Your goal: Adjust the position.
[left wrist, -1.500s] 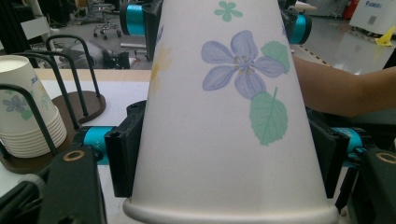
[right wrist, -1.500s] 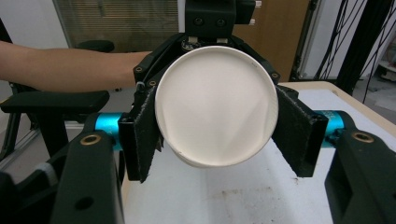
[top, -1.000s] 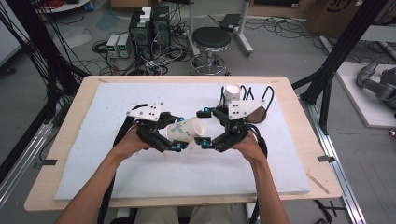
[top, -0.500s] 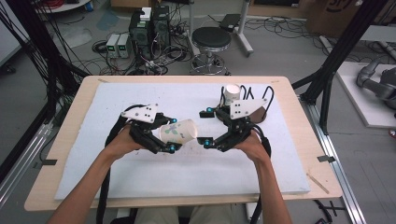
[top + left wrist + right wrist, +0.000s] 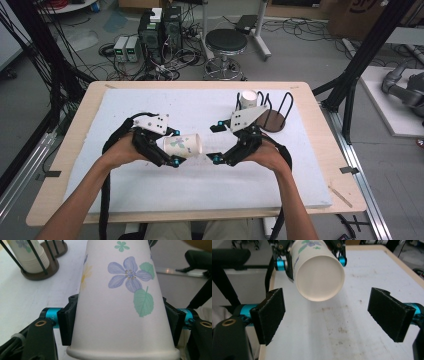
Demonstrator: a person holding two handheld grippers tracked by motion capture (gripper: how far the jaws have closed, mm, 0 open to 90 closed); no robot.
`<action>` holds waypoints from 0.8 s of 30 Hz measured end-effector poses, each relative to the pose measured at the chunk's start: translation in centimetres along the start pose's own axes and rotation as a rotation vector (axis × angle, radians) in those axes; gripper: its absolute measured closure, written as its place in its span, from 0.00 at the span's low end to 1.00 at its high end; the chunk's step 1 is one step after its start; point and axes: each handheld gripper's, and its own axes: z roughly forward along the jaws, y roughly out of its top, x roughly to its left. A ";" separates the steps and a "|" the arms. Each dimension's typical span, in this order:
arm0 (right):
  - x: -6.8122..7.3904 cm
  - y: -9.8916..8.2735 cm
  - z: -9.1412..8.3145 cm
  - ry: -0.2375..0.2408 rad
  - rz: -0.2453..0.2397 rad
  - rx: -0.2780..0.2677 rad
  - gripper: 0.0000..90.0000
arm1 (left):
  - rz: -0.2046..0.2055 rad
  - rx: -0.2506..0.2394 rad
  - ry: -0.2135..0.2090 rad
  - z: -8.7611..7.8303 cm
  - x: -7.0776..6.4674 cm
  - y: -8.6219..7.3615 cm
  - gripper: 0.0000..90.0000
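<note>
- My left gripper (image 5: 172,148) is clamped on a paper cup (image 5: 183,145); both pads press its sides near the rim end, seen close up in the left gripper view (image 5: 120,307).
- The cup lies sideways, held off the white mat (image 5: 200,185), with its closed bottom pointing toward my right gripper (image 5: 216,142).
- The cup is white with a printed purple flower (image 5: 130,275), green leaves and a yellow flower on the side.
- My right gripper's jaws stand wide apart with nothing between the pads; in the right gripper view (image 5: 325,312) the cup bottom (image 5: 319,275) sits ahead of the gap and off toward one pad, not touching either.
- The two grippers face each other over the middle of the mat, near but apart.
- My left hand (image 5: 116,152) and right hand (image 5: 270,156) come in from the near edge of the wooden table (image 5: 80,120).
- A stack of cups (image 5: 248,99) stands in a black wire holder (image 5: 280,107) on a dark round base, at the far right of the mat, well apart from the held cup.
- The same stack shows in the left gripper view (image 5: 30,257), behind the cup.
- A stool (image 5: 226,42) stands on the floor beyond the table.
</note>
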 end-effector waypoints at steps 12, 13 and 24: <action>0.3 1.0 1.5 -0.016 -0.042 0.248 0.17 | -0.005 0.160 -0.008 0.4 -0.2 0.5 0.33; 0.3 1.1 1.7 -0.018 -0.046 0.271 0.17 | 0.003 0.181 -0.010 0.4 -0.2 0.6 0.33; 0.5 2.2 3.1 -0.025 -0.097 0.434 0.17 | -0.011 0.299 -0.009 0.6 -0.1 1.0 0.33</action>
